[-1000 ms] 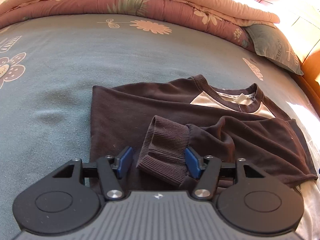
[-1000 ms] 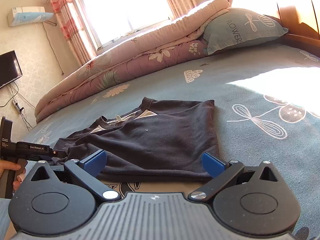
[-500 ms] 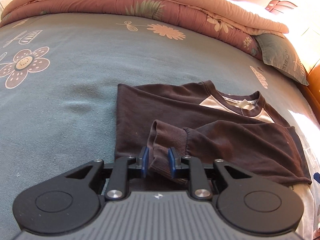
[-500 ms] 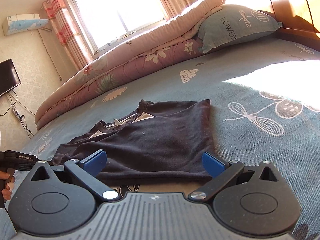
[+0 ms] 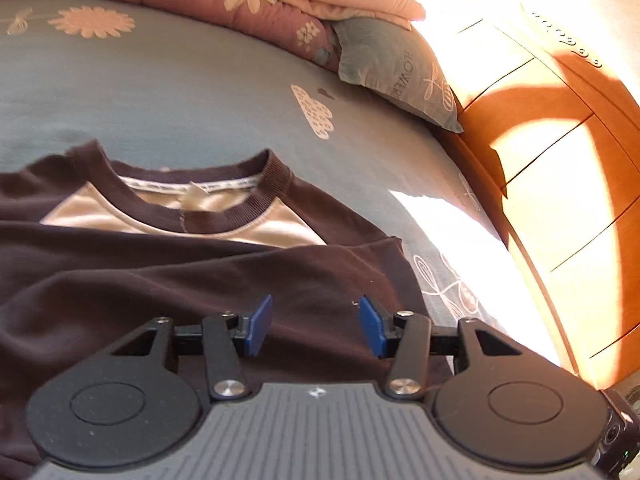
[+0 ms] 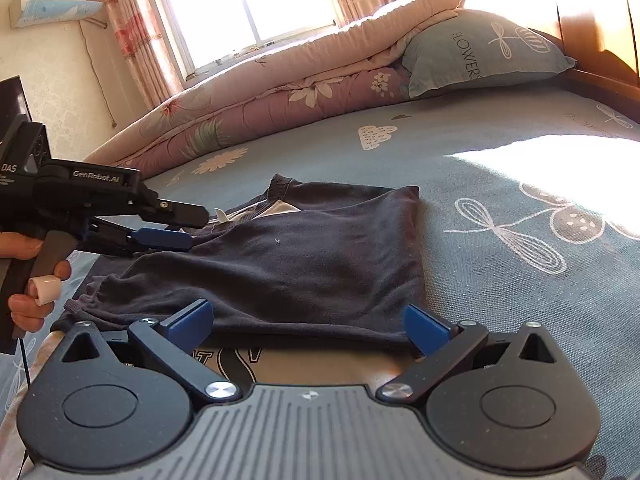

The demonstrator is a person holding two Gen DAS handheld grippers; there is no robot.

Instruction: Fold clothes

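1. Only the right wrist view shows the window (image 6: 248, 4), the curtains, the air conditioner (image 6: 56, 6), and the person's hand (image 6: 32, 280) on the left hand-held gripper's handle; only the left wrist view shows the sunlit wooden headboard (image 5: 560, 184) and the sweatshirt's collar (image 5: 224, 216) with its label close up
2. The one dark sweatshirt (image 5: 160, 272) lies partly folded on the bed (image 5: 160, 92). The left hand-held gripper (image 5: 316, 326) hangs just above the folded dark layer, collar ahead of it; its jaws are opening, with only flat cloth beneath them and nothing pinched
3. The right hand-held gripper (image 6: 310, 322) stands spread wide and empty at the sweatshirt's (image 6: 288, 264) near edge, the folded panel stretching ahead of it, a printed pale part showing just under its fingers. From here the left hand-held gripper (image 6: 168, 224) reaches in over the garment's left side
4. Count: one sweatshirt, two hand-held grippers, one pillow (image 6: 480, 56), one rolled quilt (image 6: 280, 88), one hand in view
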